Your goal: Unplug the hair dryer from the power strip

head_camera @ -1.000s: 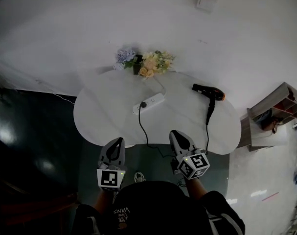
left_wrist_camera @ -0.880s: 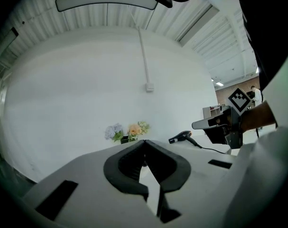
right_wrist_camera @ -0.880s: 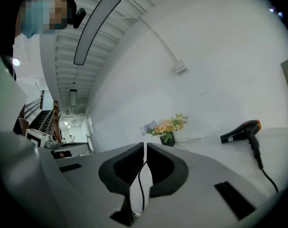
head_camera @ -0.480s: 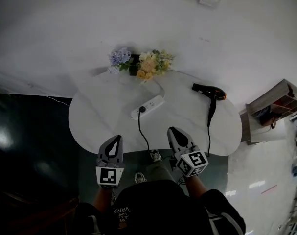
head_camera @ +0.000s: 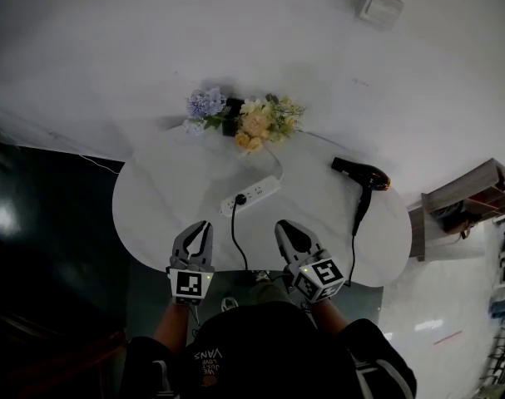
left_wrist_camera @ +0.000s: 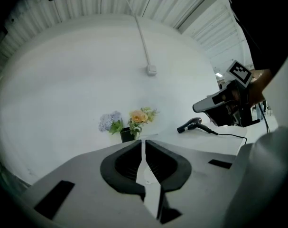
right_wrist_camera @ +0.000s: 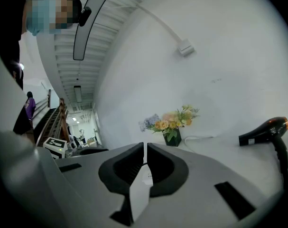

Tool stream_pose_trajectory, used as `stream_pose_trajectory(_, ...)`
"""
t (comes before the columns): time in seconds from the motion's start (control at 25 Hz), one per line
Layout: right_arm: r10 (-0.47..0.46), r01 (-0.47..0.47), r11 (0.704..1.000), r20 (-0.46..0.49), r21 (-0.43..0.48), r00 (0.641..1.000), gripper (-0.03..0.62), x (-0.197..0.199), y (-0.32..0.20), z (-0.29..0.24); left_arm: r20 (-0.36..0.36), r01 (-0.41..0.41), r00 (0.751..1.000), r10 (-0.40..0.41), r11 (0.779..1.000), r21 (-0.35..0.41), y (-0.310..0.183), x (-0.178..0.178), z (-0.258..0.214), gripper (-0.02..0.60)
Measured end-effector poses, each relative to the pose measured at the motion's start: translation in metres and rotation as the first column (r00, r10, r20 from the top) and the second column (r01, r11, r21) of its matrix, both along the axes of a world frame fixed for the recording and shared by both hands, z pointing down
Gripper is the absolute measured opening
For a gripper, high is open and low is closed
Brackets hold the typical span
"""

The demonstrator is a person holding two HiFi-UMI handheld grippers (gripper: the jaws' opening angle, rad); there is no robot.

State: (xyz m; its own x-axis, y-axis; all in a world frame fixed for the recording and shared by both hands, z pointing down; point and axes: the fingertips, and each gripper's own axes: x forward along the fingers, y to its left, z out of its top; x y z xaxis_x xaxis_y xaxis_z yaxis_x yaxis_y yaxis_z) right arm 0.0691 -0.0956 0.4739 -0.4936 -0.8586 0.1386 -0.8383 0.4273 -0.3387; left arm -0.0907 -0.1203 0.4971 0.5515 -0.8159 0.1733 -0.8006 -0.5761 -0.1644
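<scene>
A white power strip [head_camera: 252, 196] lies slantwise in the middle of the round white table [head_camera: 160, 206], with a black plug [head_camera: 241, 199] in it. The plug's black cord [head_camera: 234, 239] runs off the near edge. The black hair dryer [head_camera: 362, 173] [left_wrist_camera: 193, 124] [right_wrist_camera: 266, 130] lies at the table's right side, its cord trailing toward the near edge. My left gripper [head_camera: 202, 229] [left_wrist_camera: 143, 143] and right gripper [head_camera: 280, 229] [right_wrist_camera: 145, 147] hover over the near table edge, either side of the plug's cord. Both are shut with nothing between the jaws.
A small vase of flowers [head_camera: 244, 116] [left_wrist_camera: 129, 123] [right_wrist_camera: 172, 123] stands at the table's far edge by the white wall. A low shelf unit [head_camera: 468, 202] stands on the floor to the right. Dark floor lies to the left of the table.
Both grippers have moved forward from in front of the table to over its near edge, and the table has come closer in the head view. Both jaws stayed shut.
</scene>
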Motion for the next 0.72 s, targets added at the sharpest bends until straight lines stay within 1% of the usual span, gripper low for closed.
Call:
stream_pose_trajectory(0.16,-0.044,0.044,0.999,0.001,0.001,0.999,0.046,0.0,-0.01,0.005,0.052,-0.024,0.998,0.027,0.998,-0.064,-0.014,0.008,0.03,0.026)
stream_pose_trajectory(0.2,-0.054,0.054,0.999,-0.003,0.001,0.999,0.046,0.0,-0.013,0.007,0.059,-0.029,0.998,0.034,0.996,-0.084,-0.016,0.011,0.036,0.047)
stream_pose_trajectory(0.28,-0.064,0.064,0.998,-0.027,-0.007,0.998,0.046,0.001,-0.02,0.014,0.071,-0.04,0.996,0.049,0.992,-0.124,-0.022,0.016,0.047,0.124)
stream_pose_trajectory(0.36,-0.066,0.064,0.998,-0.055,-0.027,0.996,0.048,0.001,-0.027,0.019,0.085,-0.046,0.995,0.059,0.987,-0.154,-0.028,0.02,0.059,0.148)
stream_pose_trajectory(0.44,-0.08,0.075,0.996,-0.088,-0.053,0.993,0.057,0.001,-0.033,0.027,0.097,-0.043,0.993,0.061,0.984,-0.173,-0.033,0.023,0.069,0.194)
stream_pose_trajectory(0.48,-0.089,0.082,0.994,-0.105,-0.065,0.99,0.099,0.001,-0.035,0.032,0.101,-0.039,0.993,0.058,0.983,-0.182,-0.035,0.024,0.073,0.217)
stream_pose_trajectory(0.52,-0.098,0.089,0.993,-0.118,-0.075,0.988,0.169,0.001,-0.037,0.037,0.104,-0.033,0.993,0.053,0.981,-0.19,-0.038,0.024,0.076,0.235)
stream_pose_trajectory(0.56,-0.106,0.096,0.992,-0.127,-0.081,0.986,0.19,0.001,-0.04,0.041,0.108,-0.027,0.993,0.049,0.98,-0.197,-0.04,0.025,0.079,0.239)
stream_pose_trajectory(0.72,-0.132,0.117,0.988,-0.153,-0.104,0.979,0.212,0.0,-0.048,0.055,0.127,-0.019,0.991,0.05,0.972,-0.234,-0.048,0.026,0.094,0.268)
